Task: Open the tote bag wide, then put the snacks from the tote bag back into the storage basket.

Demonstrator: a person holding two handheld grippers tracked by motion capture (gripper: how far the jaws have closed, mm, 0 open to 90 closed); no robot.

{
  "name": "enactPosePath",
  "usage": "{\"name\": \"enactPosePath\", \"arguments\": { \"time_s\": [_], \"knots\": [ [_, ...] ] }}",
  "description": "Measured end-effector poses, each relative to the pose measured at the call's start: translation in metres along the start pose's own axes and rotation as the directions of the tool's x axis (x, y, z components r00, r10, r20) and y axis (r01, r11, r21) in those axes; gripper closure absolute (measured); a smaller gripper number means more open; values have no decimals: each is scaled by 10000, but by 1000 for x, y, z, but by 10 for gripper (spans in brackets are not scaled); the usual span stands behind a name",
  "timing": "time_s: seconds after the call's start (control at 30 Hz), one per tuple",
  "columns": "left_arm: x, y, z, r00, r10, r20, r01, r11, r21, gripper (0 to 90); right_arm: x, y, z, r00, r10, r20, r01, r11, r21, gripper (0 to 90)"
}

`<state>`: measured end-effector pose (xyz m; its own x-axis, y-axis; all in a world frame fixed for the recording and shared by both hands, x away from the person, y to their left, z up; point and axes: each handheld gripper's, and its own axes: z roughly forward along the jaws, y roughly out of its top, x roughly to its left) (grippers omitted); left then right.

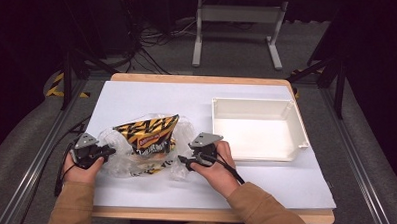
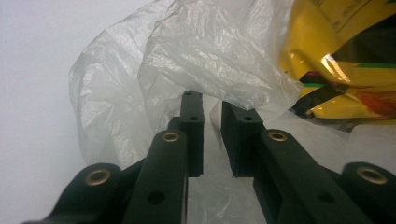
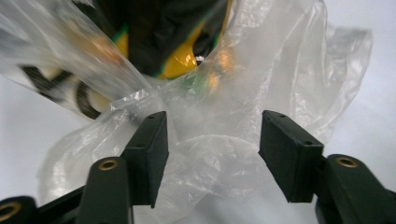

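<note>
Clear plastic bag (image 1: 135, 157) with the yellow snack packet (image 1: 148, 135) inside is seen lying near the bench's front edge, film between the left tool's (image 1: 106, 151) narrowly parted jaws and the right tool's (image 1: 183, 161) wide ones, the white bin (image 1: 258, 129) apparently unfilled.

A wooden table (image 1: 197, 80) carried a white sheet (image 1: 147, 97) over most of its top. On the sheet lay a clear plastic bag (image 1: 115, 161) enclosing a yellow-black snack packet (image 1: 148, 133), and an empty white bin (image 1: 258, 129) right of it.
</note>
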<state>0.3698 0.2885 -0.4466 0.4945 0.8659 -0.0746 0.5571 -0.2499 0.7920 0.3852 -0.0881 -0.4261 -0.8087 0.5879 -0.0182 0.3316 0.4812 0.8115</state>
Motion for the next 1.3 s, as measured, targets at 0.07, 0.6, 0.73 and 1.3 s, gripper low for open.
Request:
{"name": "enactPosePath", "arguments": {
  "time_s": [0.07, 0.6, 0.73, 1.3],
  "knots": [
    [-1, 0, -3, 10000, 23, 86, -21, 9999, -150, 740, 0, 4, -8, 9999, -100, -17, 100, 9998, -183, 380],
    [-11, 2, -13, 9973, 318, 666, -248, 9944, -1031, 655, -2, 35, -42, 9953, -649, -724, 488, 9776, -2046, 289],
    [-11, 3, -16, 9952, 266, 942, -137, 9908, -1347, 551, -5, 43, -46, 9939, -650, -896, 444, 9755, -2157, 266],
    [-15, 5, -19, 9942, 256, 1048, -91, 9880, -1543, 302, -27, 79, -56, 9616, -576, -2682, -31, 9754, -2206, 173]
  ]
}}
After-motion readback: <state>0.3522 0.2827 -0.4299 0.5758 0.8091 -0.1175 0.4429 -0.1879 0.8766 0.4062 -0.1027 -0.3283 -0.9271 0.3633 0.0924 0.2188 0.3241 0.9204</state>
